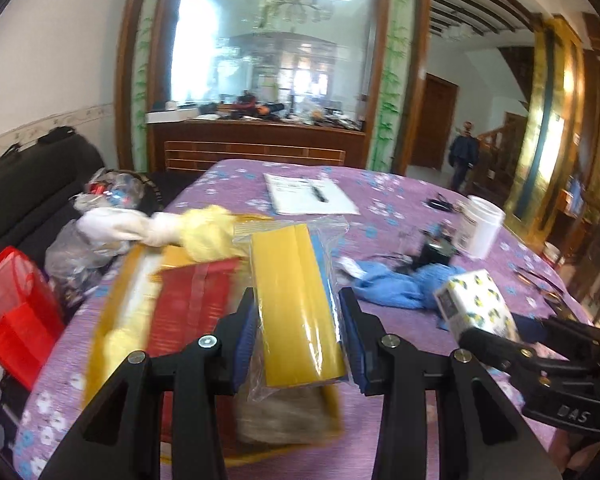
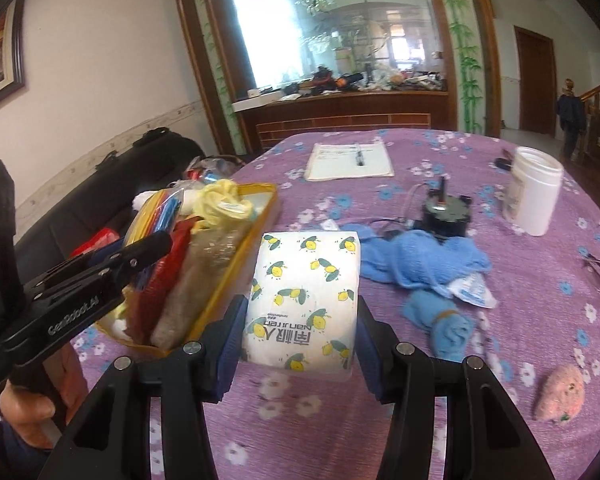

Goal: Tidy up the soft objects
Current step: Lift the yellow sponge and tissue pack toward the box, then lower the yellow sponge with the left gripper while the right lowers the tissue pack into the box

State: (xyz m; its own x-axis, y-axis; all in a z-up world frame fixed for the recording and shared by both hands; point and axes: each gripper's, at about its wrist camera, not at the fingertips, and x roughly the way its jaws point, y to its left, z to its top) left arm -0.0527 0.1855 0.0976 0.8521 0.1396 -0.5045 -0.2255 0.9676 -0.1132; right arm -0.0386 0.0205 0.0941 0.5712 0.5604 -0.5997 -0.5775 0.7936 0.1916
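Note:
In the left wrist view my left gripper [image 1: 300, 336] is shut on a clear zip bag of yellow and blue sponges [image 1: 296, 296], held above a yellow tray [image 1: 104, 320]. The tray holds a red pack, a yellow cloth [image 1: 212, 236] and a white cloth. In the right wrist view my right gripper [image 2: 300, 340] is shut on a white tissue pack with lemon print [image 2: 304, 292], lifted off the purple tablecloth just right of the yellow tray [image 2: 236, 272]. The left gripper [image 2: 156, 248] with its sponge bag [image 2: 156, 216] hangs over that tray. A blue cloth [image 2: 420, 260] and a pink knitted object [image 2: 560, 396] lie on the table.
A white jar [image 2: 536, 196], a black device [image 2: 446, 212] and a notebook with a pen [image 2: 348, 160] stand farther back on the round table [image 2: 520, 320]. A black sofa [image 1: 32, 196] with a red bag [image 1: 12, 312] is at the left. A person [image 1: 464, 152] stands in the far doorway.

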